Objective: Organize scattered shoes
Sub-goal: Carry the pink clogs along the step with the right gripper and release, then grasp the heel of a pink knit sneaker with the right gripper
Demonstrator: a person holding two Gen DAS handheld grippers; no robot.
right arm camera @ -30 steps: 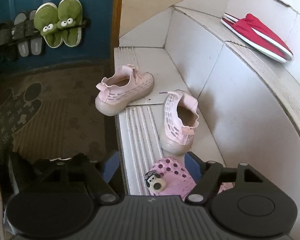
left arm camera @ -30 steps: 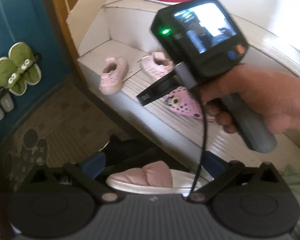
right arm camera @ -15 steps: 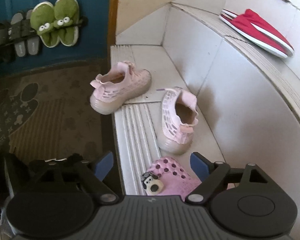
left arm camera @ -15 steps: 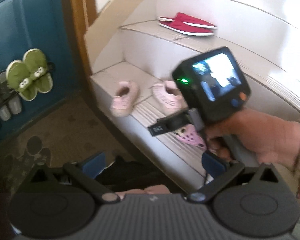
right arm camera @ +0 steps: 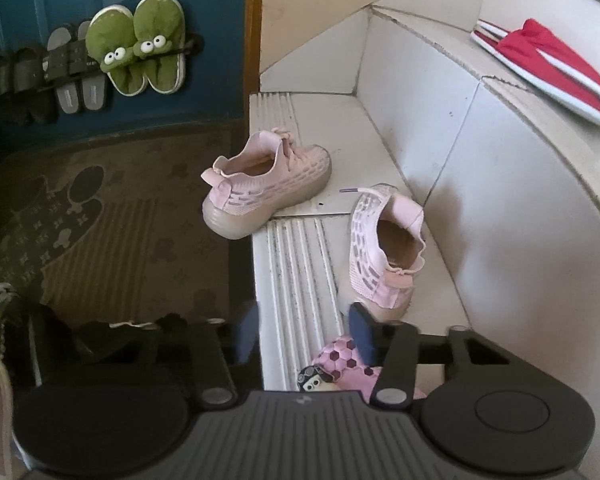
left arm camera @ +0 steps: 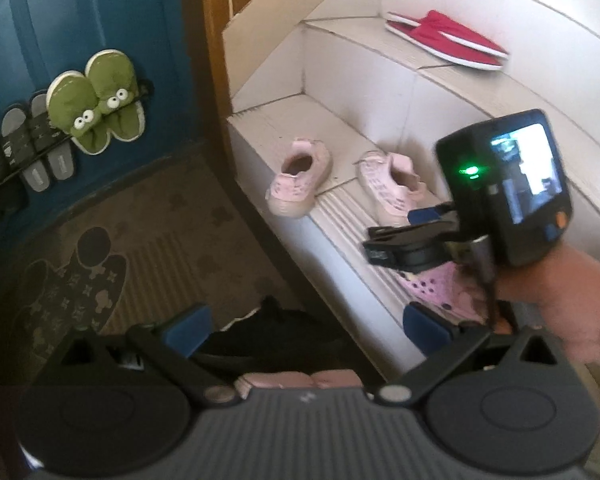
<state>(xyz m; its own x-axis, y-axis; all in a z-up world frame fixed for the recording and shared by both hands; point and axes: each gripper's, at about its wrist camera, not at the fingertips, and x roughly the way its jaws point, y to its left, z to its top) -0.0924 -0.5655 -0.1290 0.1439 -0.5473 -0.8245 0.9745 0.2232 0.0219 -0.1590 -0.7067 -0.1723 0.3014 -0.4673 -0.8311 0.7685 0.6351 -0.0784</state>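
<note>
Both grippers tilt downward; right gripper closing over pink clog.

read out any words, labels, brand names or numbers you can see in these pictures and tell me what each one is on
No text can be read for certain.
White label on the right gripper finger: blurred, unreadable.
Small pale mark on each gripper body: too small to read.
Grey slippers on the door rack: faint print on the insoles, too small to read.
Screen on the right gripper's handle: a picture only, no legible characters.
Pink sneakers, red slippers, green frog slippers: no lettering visible.
</note>
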